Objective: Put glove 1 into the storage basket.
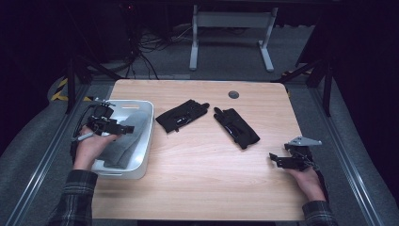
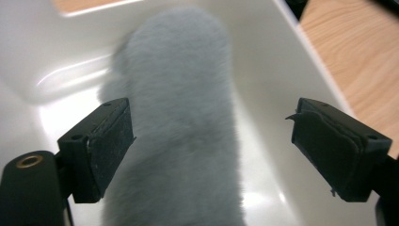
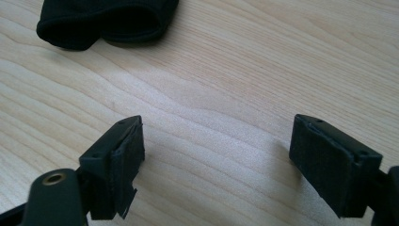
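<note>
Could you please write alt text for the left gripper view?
The open left gripper hangs over a fluffy grey cloth lying in a white tub, one jaw on each side. Wooden table shows at upper right.

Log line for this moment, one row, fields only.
left gripper: open over grey fuzzy item in white bin | right gripper: open above bare table | two black gloves: on table, untouched
</note>
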`<control>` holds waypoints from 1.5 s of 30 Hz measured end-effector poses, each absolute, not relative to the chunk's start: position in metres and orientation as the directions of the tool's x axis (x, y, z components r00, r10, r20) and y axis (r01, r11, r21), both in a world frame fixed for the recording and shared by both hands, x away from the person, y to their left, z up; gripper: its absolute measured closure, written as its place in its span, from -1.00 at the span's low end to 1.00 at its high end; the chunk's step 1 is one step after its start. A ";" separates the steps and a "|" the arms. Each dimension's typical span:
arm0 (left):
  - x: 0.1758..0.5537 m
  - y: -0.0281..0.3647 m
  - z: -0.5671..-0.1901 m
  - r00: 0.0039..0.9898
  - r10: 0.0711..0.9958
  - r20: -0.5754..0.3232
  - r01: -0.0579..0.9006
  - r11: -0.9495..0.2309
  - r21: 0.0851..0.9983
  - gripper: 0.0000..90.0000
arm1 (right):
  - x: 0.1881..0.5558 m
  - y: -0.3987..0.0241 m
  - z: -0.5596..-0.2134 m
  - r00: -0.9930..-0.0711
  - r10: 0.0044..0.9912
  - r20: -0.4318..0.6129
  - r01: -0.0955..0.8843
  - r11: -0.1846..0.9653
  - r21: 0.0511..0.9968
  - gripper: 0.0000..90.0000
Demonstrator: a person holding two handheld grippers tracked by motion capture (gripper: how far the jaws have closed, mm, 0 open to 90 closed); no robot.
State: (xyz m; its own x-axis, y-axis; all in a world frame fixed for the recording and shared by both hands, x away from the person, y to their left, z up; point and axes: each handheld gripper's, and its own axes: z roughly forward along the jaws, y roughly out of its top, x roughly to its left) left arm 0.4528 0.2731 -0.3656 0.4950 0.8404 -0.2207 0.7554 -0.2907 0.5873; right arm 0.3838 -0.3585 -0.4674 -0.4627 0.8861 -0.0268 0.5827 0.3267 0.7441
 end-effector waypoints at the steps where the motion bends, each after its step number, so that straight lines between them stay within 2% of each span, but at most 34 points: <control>1: 0.451 0.268 -0.363 0.507 0.833 -0.220 0.745 -0.296 0.598 -0.71 | 0.384 -0.359 -0.467 -0.463 0.886 -0.027 0.583 0.327 0.744 -0.57; 9: 0.441 0.235 -0.354 0.586 0.779 -0.223 0.694 -0.341 0.635 -0.82 | 0.384 -0.358 -0.467 -0.459 0.888 -0.029 0.584 0.326 0.744 -0.58; 26: 0.421 0.150 -0.363 0.713 0.678 -0.179 0.582 -0.430 0.690 -0.98 | 0.384 -0.358 -0.467 -0.459 0.888 -0.027 0.585 0.325 0.743 -0.59; 35: 0.397 0.111 -0.379 0.777 0.613 -0.145 0.515 -0.486 0.706 -0.97 | 0.384 -0.358 -0.467 -0.455 0.890 -0.030 0.585 0.324 0.744 -0.59; 45: 0.378 0.082 -0.429 0.814 0.568 -0.116 0.493 -0.573 0.654 -0.97 | 0.384 -0.358 -0.467 -0.456 0.889 -0.030 0.585 0.325 0.743 -0.60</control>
State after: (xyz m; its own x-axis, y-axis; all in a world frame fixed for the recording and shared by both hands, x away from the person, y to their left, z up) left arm 0.3781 0.0821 -0.4289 0.8145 0.5684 -0.1162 0.4933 -0.5731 0.6543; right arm 0.3839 -0.3579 -0.4675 -0.4561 0.8894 -0.0301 0.5849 0.3251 0.7431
